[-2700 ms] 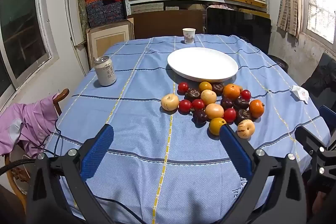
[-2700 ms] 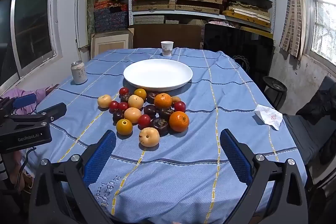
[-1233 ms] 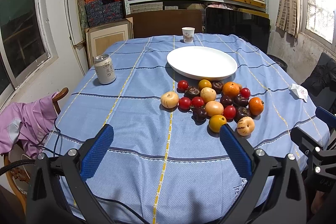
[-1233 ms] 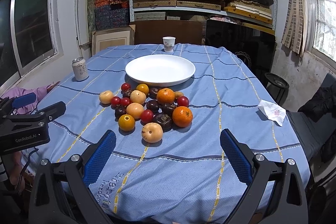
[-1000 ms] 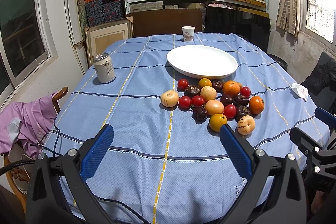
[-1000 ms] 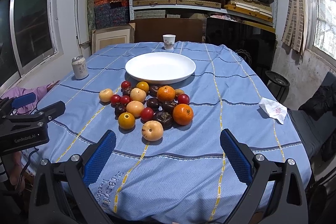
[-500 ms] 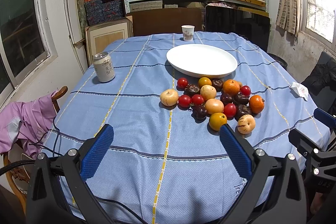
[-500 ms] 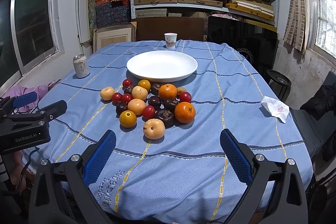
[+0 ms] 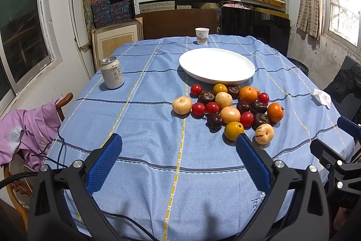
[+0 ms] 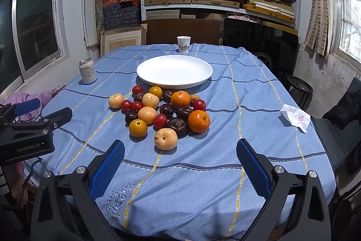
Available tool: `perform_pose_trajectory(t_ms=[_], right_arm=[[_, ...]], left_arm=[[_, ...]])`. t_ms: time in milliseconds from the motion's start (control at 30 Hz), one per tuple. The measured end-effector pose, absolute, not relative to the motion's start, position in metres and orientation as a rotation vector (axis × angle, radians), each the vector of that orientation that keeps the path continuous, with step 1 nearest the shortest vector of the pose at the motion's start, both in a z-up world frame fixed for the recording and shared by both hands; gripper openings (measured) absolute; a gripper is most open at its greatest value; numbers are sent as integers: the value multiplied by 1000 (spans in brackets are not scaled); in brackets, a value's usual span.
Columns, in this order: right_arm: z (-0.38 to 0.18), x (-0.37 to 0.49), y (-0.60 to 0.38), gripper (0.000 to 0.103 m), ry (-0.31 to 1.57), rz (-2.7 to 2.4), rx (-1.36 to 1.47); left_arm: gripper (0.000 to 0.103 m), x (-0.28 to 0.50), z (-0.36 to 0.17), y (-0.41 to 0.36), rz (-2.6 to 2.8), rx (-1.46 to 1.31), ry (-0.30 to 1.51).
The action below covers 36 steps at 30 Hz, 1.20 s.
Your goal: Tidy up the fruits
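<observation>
A heap of fruit lies on the blue tablecloth just in front of an empty white plate (image 9: 216, 64) (image 10: 174, 71). It holds oranges (image 10: 199, 121) (image 9: 275, 112), pale yellow round fruit (image 10: 166, 139) (image 9: 182, 105), red cherry tomatoes (image 10: 160, 121), dark brown fruit (image 10: 178, 126) and a yellow fruit (image 9: 233, 130). My left gripper (image 9: 179, 150) stands open near the table's front edge, left of the heap, nothing between its fingers. My right gripper (image 10: 180, 156) is open too, just short of the nearest pale fruit.
A drink can (image 9: 112, 75) stands at the table's left, a paper cup (image 10: 183, 43) behind the plate, a crumpled tissue (image 10: 295, 118) at the right edge. A chair with pink cloth (image 9: 24, 132) is at the left. Shelves of boxes line the back wall.
Both grippers have crept slightly forward and up toward the fruit; the heap sits a little nearer in the right wrist view. Nothing on the table has moved and both stay open.
</observation>
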State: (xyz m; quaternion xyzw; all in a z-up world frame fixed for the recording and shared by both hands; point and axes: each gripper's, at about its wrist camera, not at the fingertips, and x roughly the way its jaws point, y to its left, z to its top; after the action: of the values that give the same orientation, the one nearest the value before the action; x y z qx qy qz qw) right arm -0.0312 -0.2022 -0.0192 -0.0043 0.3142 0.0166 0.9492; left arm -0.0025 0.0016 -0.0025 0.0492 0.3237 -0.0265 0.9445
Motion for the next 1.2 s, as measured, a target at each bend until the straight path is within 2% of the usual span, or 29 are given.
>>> perform_pose_trajectory(t_ms=[633,867,1067,1200], right_arm=[[-20,-24,-201,100,660,54,-11],[-27,-17,-202,100,681,56,-13],[-36,-7,-203,100,713,63,-12],[-41,0,-202,100,726,65,-35]], left_arm=[[99,14,-20,2,-89,73,717],[99,38,-39,4,-73,70,792],[99,54,-49,-3,-33,169,776],[99,86,-50,12,-75,85,813]])
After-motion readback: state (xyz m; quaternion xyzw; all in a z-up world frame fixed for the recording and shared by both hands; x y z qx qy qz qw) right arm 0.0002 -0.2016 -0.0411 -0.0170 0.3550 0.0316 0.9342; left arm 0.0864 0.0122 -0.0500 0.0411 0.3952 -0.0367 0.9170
